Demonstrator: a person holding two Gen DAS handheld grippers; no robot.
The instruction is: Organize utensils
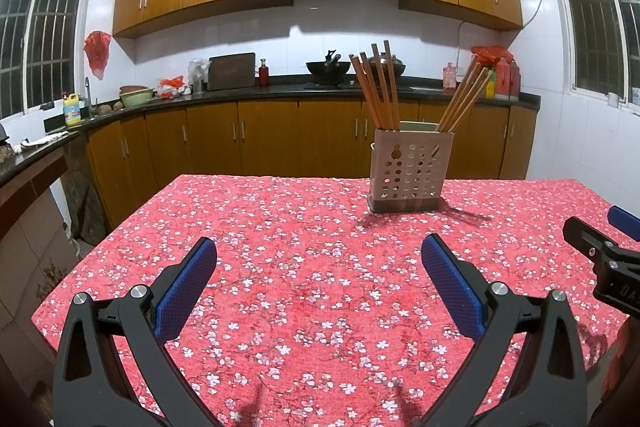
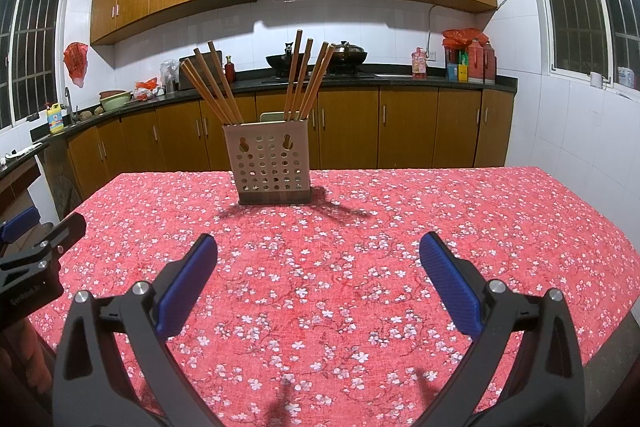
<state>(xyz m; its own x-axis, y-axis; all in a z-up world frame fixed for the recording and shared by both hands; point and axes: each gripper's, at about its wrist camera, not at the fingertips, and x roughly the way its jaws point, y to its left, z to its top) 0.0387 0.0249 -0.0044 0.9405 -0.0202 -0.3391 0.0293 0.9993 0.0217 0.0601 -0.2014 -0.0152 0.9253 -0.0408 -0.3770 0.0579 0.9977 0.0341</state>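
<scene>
— Left tongs [image 1: 318,259], right tongs [image 2: 318,259]?
— Both spread wide, empty, over tabletop [image 2: 440,211].
— Chopsticks [image 2: 308,79]?
— Brown, upright, fanned left and right in perforated beige holder [image 2: 272,167] near far edge.

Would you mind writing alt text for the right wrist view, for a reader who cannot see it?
A perforated utensil holder with two fanned bunches of wooden chopsticks stands on a table with a red floral tablecloth. The open, empty right gripper frames the foreground, the left gripper shows at the left edge, and wooden kitchen cabinets lie behind.
</scene>
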